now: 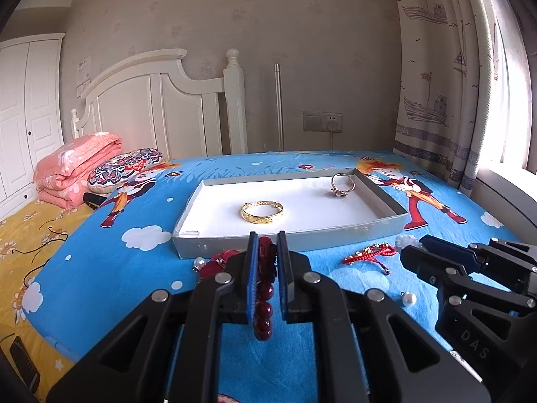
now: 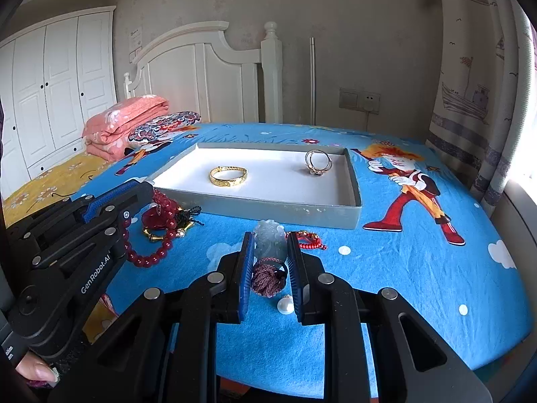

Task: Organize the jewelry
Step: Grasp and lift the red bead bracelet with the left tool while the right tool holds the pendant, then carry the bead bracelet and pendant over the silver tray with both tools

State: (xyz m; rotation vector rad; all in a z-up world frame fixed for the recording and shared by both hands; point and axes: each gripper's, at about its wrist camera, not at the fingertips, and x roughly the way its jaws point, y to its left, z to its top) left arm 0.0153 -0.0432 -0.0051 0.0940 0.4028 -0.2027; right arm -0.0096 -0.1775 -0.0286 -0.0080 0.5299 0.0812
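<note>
Left wrist view shows the left gripper [image 1: 267, 252] closed on a dark red round-bead bracelet [image 1: 263, 305], the beads pinched between the blue pads [image 1: 252, 268] so the strand hangs clear of the blue cartoon-print bedsheet [image 1: 117, 228]. That hold likely serves a lift toward the shallow grey cardboard tray with a white floor [image 1: 295, 235], which sits just ahead. Inside it lie a gold bangle [image 1: 262, 212] and a silver ring with a dark stone [image 1: 342, 185], kept well apart — apparently so that pieces do not tangle.

Right wrist view has the right gripper [image 2: 270, 255] straddling a pale green carved jade pendant [image 2: 267, 240] with its purple knotted cord [image 2: 266, 277]; the fingers stand apart on either side, and contact cannot be judged. A loose white pearl [image 2: 285, 303] rests near the right finger, and a red braided cord bracelet [image 2: 310, 239] lies just beyond — both still outside the tray.
</note>
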